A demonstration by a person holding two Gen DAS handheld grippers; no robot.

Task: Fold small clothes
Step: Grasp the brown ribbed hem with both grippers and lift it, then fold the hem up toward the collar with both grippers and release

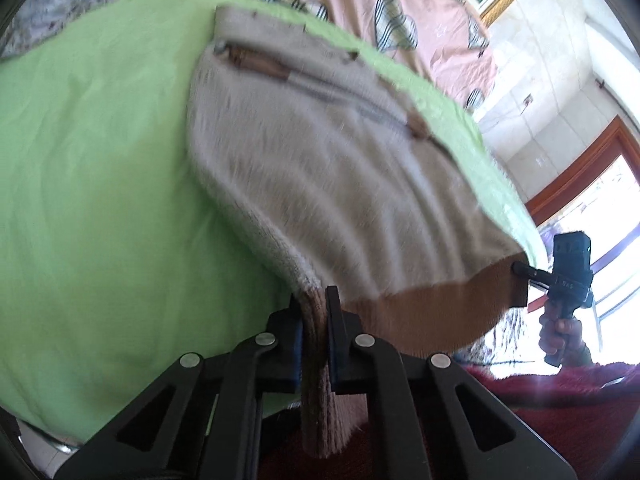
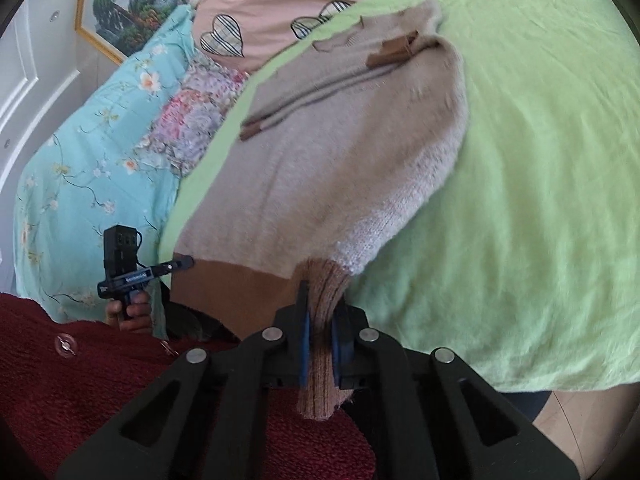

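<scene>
Left claw [image 1: 316, 312], bottom center of the left wrist view, is clamped on the ribbed hem of the beige sweater [image 1: 320, 152]. The sweater spans frame center over the green blanket [image 1: 100, 200]. Right claw [image 2: 320, 320] grips the opposite hem corner.

The left hand-held gripper [image 1: 316, 312] has its two black fingers [image 1: 335, 320] drawn in close, pinching a ribbed hem corner of the sweater [image 1: 320, 168] between the blue pads. The right hand-held gripper [image 2: 320, 312] is likewise clamped, its fingers [image 2: 302, 320] squeezing the ribbed hem at the other corner. Each camera also shows the opposite gripper from the side, held by its pistol handle in a bare hand [image 1: 560, 336], fingers curled round the grip, tips on the hem.
</scene>
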